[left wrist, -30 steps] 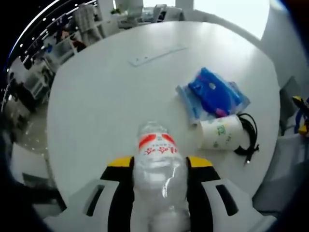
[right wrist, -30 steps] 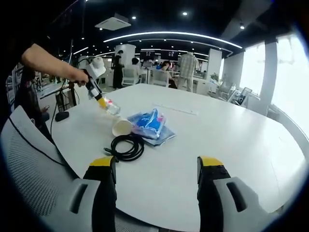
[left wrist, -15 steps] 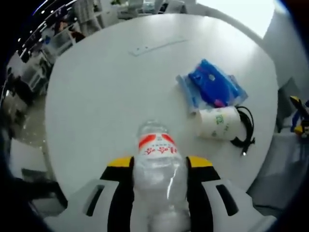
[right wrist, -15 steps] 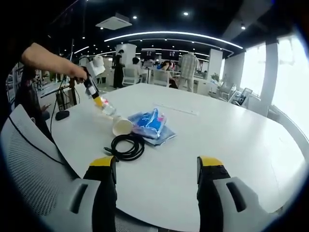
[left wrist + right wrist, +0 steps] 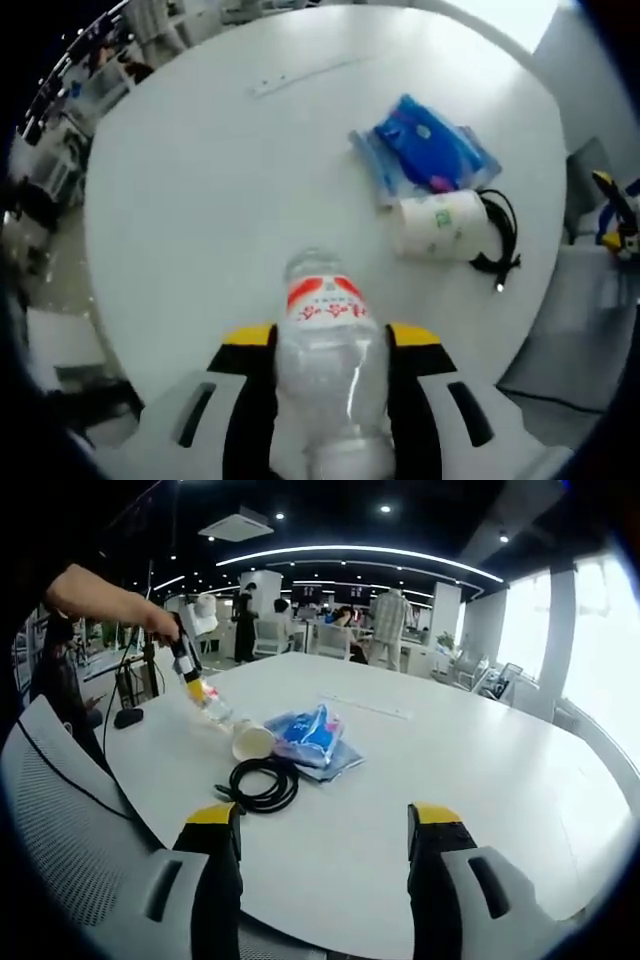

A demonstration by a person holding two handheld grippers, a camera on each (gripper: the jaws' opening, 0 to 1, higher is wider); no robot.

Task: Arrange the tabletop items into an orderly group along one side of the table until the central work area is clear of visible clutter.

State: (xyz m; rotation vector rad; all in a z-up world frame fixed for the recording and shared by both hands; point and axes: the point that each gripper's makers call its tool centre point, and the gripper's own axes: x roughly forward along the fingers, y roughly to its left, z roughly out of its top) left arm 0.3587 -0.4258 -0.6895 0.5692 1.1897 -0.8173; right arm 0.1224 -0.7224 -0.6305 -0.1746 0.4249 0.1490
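Plastic bottle (image 5: 330, 365) sits clamped between the jaws of the left gripper (image 5: 330, 345), its clear body filling the gap so that both yellow-tipped jaws press against its sides; the red and white label faces the camera and the bottle's far end points out over the white table (image 5: 200, 200). In the left gripper view the bottle is held above the table, near the edge closest to the camera. Beyond it, to the right, a paper cup (image 5: 435, 225) lies on its side, touching a blue packet (image 5: 425, 155) that rests on a clear bag. A black cable (image 5: 500, 245) lies coiled just beside the cup, near the table's rim. A long pale strip (image 5: 300, 75) lies well apart from them at the far side.

In the right gripper view the right gripper (image 5: 325, 825) is wide open and holds nothing, its jaws well apart above the near table edge (image 5: 330, 880). Ahead lie the cable (image 5: 260, 785), the cup (image 5: 252, 742) and the blue packet (image 5: 310, 735), close together. To the left a hand (image 5: 150, 620) holds the left gripper (image 5: 195, 675) with the bottle (image 5: 215, 708) tilted downward, its lower end near the cup. A grey mesh chair (image 5: 70, 820) stands at the left.
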